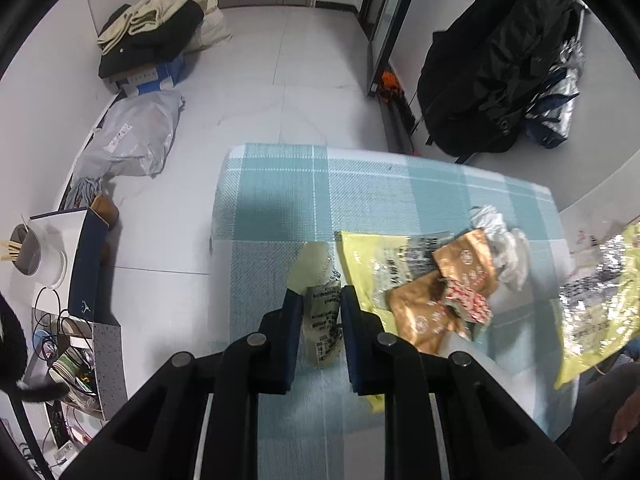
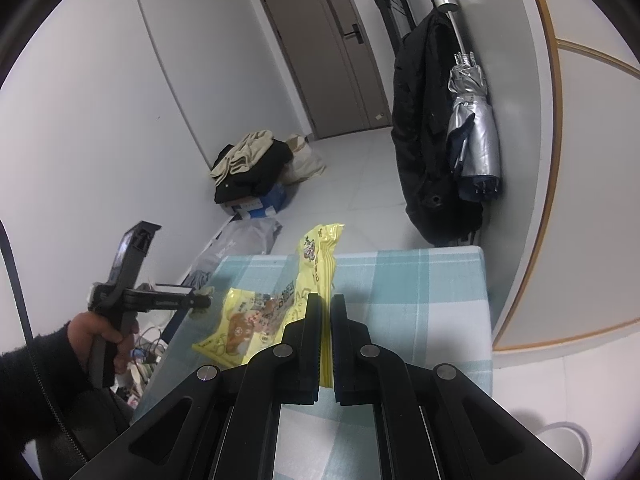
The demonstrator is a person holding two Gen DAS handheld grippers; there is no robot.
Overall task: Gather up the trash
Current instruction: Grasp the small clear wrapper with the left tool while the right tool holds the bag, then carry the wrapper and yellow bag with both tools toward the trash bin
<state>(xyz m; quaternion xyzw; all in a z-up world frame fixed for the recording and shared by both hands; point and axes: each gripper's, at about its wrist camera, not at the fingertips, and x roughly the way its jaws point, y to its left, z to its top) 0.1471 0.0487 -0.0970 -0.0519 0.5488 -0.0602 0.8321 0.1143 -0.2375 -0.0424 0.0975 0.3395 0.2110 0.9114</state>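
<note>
My left gripper (image 1: pixel 321 300) is shut on a crumpled clear wrapper (image 1: pixel 322 320) with black print, held just above the teal plaid tablecloth (image 1: pixel 280 200). It also shows from the side as the left gripper (image 2: pixel 204 301), gripped by a hand (image 2: pixel 100 336). My right gripper (image 2: pixel 326 300) is shut on a yellow snack bag (image 2: pixel 320 256), which stands upright and appears again as the yellow snack bag (image 1: pixel 600 300). On the cloth lie a second yellow bag (image 1: pixel 368 268), brown paper wrappers (image 1: pixel 432 312), a red-and-white wrapper (image 1: pixel 470 304) and white tissue (image 1: pixel 504 248).
A black coat (image 2: pixel 428 140) and a silver umbrella (image 2: pixel 474 132) hang on the wall behind the table. Clothes on boxes (image 1: pixel 152 40) and grey plastic bags (image 1: pixel 132 136) lie on the floor. A cluttered shelf with cables (image 1: pixel 68 340) is at the left. A white bin (image 2: pixel 560 448) is at lower right.
</note>
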